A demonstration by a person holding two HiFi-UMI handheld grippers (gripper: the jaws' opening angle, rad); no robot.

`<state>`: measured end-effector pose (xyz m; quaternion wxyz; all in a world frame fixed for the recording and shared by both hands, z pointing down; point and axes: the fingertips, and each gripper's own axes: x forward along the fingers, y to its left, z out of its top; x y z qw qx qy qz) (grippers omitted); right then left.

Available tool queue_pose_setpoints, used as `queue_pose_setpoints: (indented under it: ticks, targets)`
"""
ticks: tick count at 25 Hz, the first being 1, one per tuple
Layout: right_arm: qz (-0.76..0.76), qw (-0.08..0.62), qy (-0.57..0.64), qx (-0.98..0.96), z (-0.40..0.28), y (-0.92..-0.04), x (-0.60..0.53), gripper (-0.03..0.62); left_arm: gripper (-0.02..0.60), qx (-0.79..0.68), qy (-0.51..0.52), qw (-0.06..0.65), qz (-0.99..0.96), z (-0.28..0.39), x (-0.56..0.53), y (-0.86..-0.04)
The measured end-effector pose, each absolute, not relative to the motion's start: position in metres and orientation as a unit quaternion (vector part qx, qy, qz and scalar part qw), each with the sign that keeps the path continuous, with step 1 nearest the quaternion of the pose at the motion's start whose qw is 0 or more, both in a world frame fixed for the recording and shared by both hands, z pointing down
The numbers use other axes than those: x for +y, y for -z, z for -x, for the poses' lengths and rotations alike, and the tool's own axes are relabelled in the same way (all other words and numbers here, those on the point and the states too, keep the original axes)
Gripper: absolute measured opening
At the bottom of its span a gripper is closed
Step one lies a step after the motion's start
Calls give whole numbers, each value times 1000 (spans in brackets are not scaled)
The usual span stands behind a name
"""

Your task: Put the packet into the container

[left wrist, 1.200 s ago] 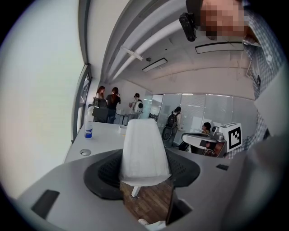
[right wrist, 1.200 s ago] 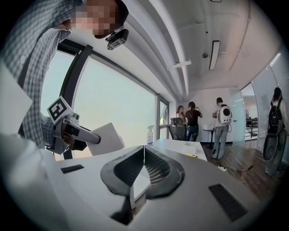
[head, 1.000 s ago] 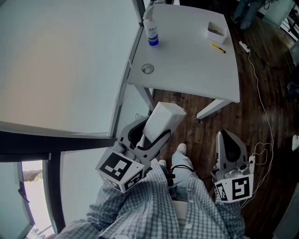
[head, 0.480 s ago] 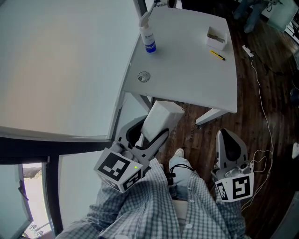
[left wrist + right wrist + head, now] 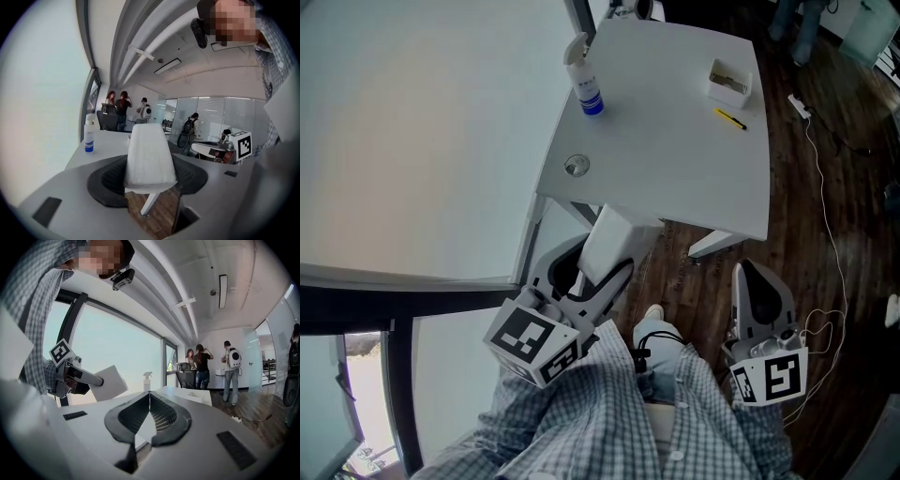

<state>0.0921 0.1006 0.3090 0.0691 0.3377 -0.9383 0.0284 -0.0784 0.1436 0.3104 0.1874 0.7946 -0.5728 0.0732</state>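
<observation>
A white rectangular packet (image 5: 615, 238) sticks up between the jaws of my left gripper (image 5: 602, 270), which is shut on it just below the table's near edge. In the left gripper view the packet (image 5: 149, 157) fills the gap between the black pads. The container, a small white open box (image 5: 728, 82), stands at the far right of the white table (image 5: 675, 150); it also shows as the container (image 5: 196, 395) in the right gripper view. My right gripper (image 5: 760, 302) hangs lower right over the wooden floor, jaws together and empty.
A spray bottle (image 5: 584, 86), a round metal disc (image 5: 576, 166) and a yellow pen (image 5: 731, 118) lie on the table. A large white surface (image 5: 412, 131) borders it on the left. A cable (image 5: 827, 216) trails on the floor at right. People (image 5: 202, 364) stand beyond the table.
The table and its things have slid a little left and down in the head view. Both grippers keep their places and the packet stays gripped.
</observation>
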Motion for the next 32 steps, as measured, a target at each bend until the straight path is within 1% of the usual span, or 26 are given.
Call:
queue_pose_setpoints:
  ticks: [12,23,32]
  targets:
    - [-336,70,-20,-939,-104,-310,77,15,261,-581,-71,179,-791,75,124,-307]
    - [-327,86,-22,-941,-89,-320,66,15,260,-576,-64,182,-795,83,107,-311]
    - [-352,95,-26,-931,-75,-320,35,15,261,-546,-68,187,-813,95,62,-316]
